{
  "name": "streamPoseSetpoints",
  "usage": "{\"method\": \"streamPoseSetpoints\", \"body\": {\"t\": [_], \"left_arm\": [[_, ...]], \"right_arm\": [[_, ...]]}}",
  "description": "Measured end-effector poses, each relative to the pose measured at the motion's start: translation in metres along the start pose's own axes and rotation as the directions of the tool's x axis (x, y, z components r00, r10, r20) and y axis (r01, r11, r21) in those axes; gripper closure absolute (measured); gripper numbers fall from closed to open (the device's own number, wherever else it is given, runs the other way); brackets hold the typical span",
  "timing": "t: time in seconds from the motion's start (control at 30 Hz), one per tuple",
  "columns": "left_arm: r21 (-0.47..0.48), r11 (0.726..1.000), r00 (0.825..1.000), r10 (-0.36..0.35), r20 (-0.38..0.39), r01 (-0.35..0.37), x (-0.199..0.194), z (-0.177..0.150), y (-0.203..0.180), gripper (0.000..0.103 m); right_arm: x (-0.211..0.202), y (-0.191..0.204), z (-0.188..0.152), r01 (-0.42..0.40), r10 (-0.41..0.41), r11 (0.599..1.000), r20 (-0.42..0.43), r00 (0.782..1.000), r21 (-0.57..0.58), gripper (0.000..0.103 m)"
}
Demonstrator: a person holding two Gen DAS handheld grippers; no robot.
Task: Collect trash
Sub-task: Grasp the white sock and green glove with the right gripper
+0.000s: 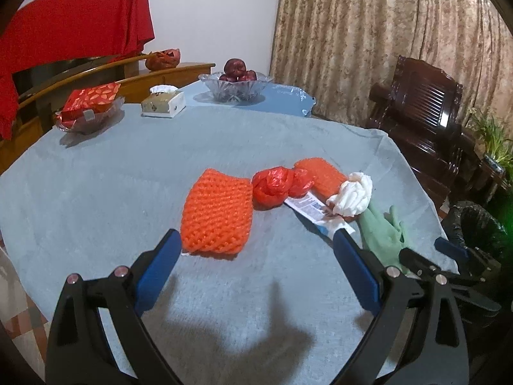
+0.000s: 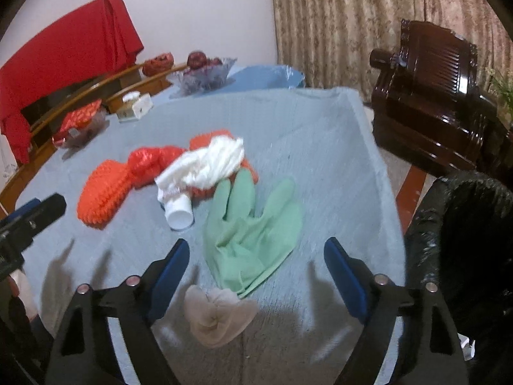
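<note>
While grey-blue cloth covers round table (image 1: 96, 176), black-lined trash bin (image 2: 461, 224) stands off its right edge. Pale green rubber glove (image 2: 253, 224) lies flat between spread, empty right gripper (image 2: 256, 253) jaws. Left gripper (image 1: 256, 240) jaws gape, empty, just before orange foam fruit net (image 1: 216, 215). Crumpled white tissue (image 2: 208, 163), red plastic bag (image 1: 277, 186) clustered mid-table.

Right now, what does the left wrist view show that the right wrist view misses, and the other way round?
Left wrist only: the printed paper strip beneath the white wad.
Right wrist only: a beige crumpled wad near the table edge and a white cup.
Both: the green glove, the orange foam net, the red plastic bag and the black-lined bin.
</note>
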State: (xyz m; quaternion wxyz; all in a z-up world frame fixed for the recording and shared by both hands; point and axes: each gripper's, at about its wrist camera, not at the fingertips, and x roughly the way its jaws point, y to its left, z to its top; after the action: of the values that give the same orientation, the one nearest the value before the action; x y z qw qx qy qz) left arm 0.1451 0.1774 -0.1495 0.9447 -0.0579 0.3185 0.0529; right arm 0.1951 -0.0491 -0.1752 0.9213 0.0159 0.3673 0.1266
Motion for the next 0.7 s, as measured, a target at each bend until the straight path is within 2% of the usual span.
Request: {"method": "streamPoseSetpoints", "body": {"t": [0.33,0.37,0.4,0.5,0.7], "left_arm": [[-0.003,1.000,1.000,-0.005,-0.008,0.005,0.007,-0.001,-0.004,0.010],[-0.002,1.000,1.000,-0.005,-0.010,0.005,0.009,-0.001,-0.005,0.010],[-0.002,1.000,1.000,-0.007,-0.012,0.007,0.010,-0.001,-0.007,0.010],[-0.001,1.000,1.000,-0.011,-0.016,0.011,0.013,-0.002,-0.010,0.010],[0.001,1.000,1.000,-0.022,-0.016,0.022,0.014,-0.001,-0.015,0.010]], "right_arm": [[0.019,0.008,-0.005,-0.041,0.038,0.999,-0.099,0.994,-0.030,0.042],[0.021,0.009,-0.005,-0.041,0.037,0.999,-0.106,0.994,-0.032,0.047],[0.021,0.008,-0.005,-0.043,0.040,0.999,-0.109,0.993,-0.028,0.055],[0.020,0.004,-0.005,-0.071,0.070,0.997,-0.112,0.991,-0.009,0.066],[0.013,-0.004,-0.001,-0.077,0.078,0.997,-0.095,0.992,0.014,0.075]]}}
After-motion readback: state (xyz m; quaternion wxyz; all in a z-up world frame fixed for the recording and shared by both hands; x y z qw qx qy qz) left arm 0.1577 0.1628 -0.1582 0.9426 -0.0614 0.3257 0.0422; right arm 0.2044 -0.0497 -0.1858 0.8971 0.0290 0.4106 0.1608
